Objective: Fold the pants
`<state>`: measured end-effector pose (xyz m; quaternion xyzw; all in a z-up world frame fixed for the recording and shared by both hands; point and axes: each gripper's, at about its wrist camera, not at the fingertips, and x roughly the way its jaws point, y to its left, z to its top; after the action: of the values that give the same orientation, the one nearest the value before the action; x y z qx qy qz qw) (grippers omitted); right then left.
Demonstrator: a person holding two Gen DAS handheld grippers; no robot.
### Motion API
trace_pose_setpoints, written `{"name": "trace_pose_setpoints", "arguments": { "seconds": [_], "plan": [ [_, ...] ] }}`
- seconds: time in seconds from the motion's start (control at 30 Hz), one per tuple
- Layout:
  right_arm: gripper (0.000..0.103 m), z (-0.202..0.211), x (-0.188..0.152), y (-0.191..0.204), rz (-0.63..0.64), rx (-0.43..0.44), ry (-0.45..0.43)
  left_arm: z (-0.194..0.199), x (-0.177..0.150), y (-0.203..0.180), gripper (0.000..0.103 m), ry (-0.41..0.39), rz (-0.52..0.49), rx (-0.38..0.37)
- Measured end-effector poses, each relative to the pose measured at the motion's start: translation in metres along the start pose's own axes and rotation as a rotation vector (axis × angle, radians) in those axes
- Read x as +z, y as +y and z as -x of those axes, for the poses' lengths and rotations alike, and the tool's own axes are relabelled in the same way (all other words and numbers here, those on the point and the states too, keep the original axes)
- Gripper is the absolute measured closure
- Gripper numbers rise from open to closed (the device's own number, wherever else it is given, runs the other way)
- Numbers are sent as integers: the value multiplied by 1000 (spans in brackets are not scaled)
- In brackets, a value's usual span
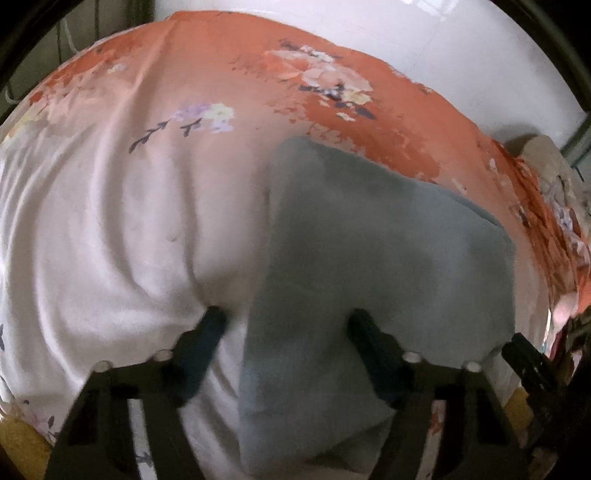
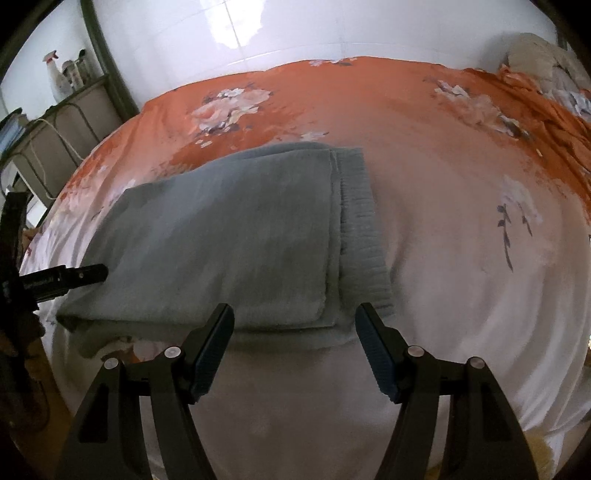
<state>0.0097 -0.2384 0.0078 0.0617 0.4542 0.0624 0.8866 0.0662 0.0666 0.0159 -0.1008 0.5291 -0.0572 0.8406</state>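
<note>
A white tiled wall (image 2: 295, 33) backs a bed spread with a floral sheet (image 2: 461, 258) that runs from orange at twelve o'clock to pale cream toward six, lightly rippled and soft-looking. On it, filling the middle of the right wrist view from nine o'clock toward the centre, lie the grey pants (image 2: 221, 236), already folded into a thick, roughly rectangular stack of fleecy knit; a ribbed waistband (image 2: 364, 236) pokes out along the stack's right edge, at about three o'clock of it. The right gripper (image 2: 294, 317) hovers at the stack's near edge with its jaws spread and nothing between them, its ridged blue pads bare. The left gripper (image 1: 286, 321) straddles the opposite end of the pants, one finger on the sheet and the other over the grey cloth; the blurred picture shows a clear gap with cloth inside it, so I read it as not yet clamped. The likely trouble: as the left jaws pinch, the finger on the sheet may gather bedding with the pants, or catch only the top layer, so the plush layers slide apart and the fold skews. A metal shelf (image 2: 81, 99) with bottles stands at ten o'clock.
</note>
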Motion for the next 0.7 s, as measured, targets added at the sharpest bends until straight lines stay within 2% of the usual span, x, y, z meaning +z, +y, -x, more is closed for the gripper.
{"name": "trace_pose_setpoints", "arguments": {
  "seconds": [0.07, 0.1, 0.17, 0.23, 0.33, 0.53, 0.7],
  "plan": [
    [33, 2, -3, -1, -3, -7, -8, 5, 0, -6, 61, -8, -30, -4],
    [33, 2, -4, -3, -11, -5, -8, 10, 0, -8, 67, -17, -27, 6],
    [33, 3, -4, -7, -25, -1, -11, 17, 3, -10, 86, -26, -15, 8],
    [33, 5, -4, -11, -36, 4, -20, 28, 5, -15, 88, -38, -3, -13],
    [33, 9, -2, -15, -52, 0, -33, 43, 7, -29, 90, -61, -38, -34],
    [33, 16, 2, -29, -81, -6, -46, 76, 13, -95, 91, -103, -188, -94],
    [33, 19, 1, -46, -160, 32, -73, 81, 14, -149, 91, -90, -305, -155]
  ]
}}
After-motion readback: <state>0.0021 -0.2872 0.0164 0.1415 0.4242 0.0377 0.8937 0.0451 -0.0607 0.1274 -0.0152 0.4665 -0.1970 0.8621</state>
